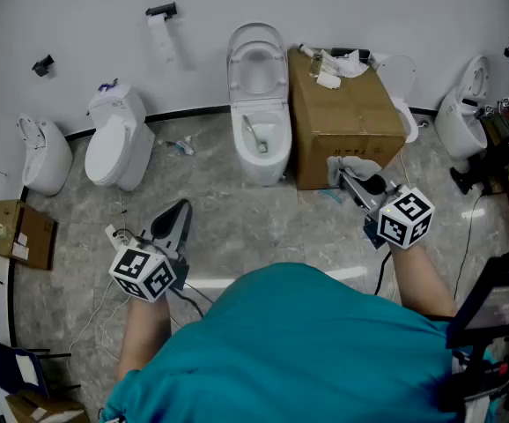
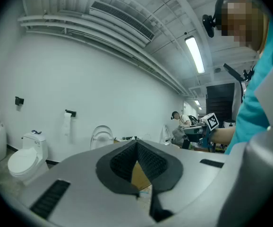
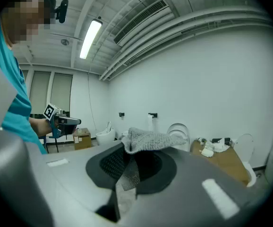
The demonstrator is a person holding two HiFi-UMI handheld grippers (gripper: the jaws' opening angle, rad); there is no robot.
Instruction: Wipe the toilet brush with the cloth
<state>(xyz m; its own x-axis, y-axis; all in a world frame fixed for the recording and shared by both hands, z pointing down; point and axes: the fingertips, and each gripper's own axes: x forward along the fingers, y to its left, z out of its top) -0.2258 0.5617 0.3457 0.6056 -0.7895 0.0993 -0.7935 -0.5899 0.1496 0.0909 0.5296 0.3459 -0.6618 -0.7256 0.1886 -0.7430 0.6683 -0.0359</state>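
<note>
Pinching cloth [image 3: 149, 139]: right tongs [image 3: 131, 163]; left tongs [image 2: 137, 151] closed

Grey marbled floor [image 1: 237, 218] here, and along its back edge, against the wall, stands an open toilet [image 1: 261, 152] in the middle. A big cardboard box [image 1: 347, 139] sits just beside it on the right. Left of the middle there's a closed toilet [image 1: 114, 152], then a corner toilet [image 1: 45, 157] near the floor's left edge. One more, the right-hand toilet [image 1: 460, 122], stands toward the back right corner. A small cardboard box [image 1: 21, 229] lies at the left edge, a white power strip [image 1: 115, 234] with loose cables near it, and a black cable [image 1: 466, 236] trails along the right side.
</note>
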